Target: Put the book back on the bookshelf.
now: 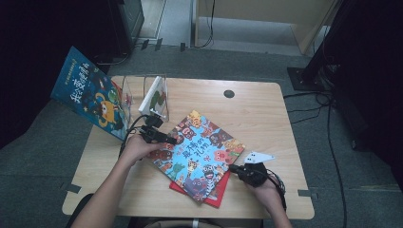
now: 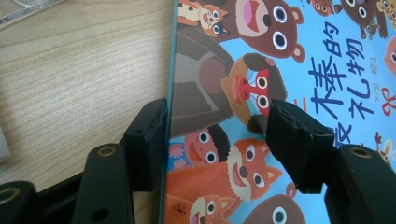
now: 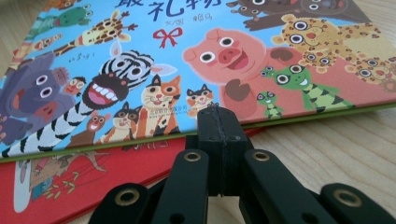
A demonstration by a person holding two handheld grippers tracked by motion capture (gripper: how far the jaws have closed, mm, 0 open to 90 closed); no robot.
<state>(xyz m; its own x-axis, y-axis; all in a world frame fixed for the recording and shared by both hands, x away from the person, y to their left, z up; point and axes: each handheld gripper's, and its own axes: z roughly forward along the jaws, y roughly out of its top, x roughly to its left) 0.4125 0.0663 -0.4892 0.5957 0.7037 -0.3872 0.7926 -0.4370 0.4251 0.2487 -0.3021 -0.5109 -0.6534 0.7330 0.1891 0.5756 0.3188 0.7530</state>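
A blue picture book (image 1: 199, 152) with cartoon animals on its cover lies flat mid-table, on top of a red book (image 1: 219, 195). My left gripper (image 1: 172, 140) is at the blue book's left edge. In the left gripper view the left gripper (image 2: 217, 116) is open, one jaw beside the edge of the blue book (image 2: 327, 46) on the wood and the other over the cover. My right gripper (image 1: 234, 168) is at the book's near right edge. It is shut with nothing between its jaws, and the right gripper (image 3: 218, 114) has its tips against the blue book (image 3: 187, 46), above the red book (image 3: 70, 186).
A clear book stand (image 1: 157, 97) holding a thin white and green book stands at the back left of the wooden table (image 1: 256, 114). Another blue book (image 1: 88, 95) leans off the table's left side. A white paper scrap (image 1: 259, 156) lies near my right gripper.
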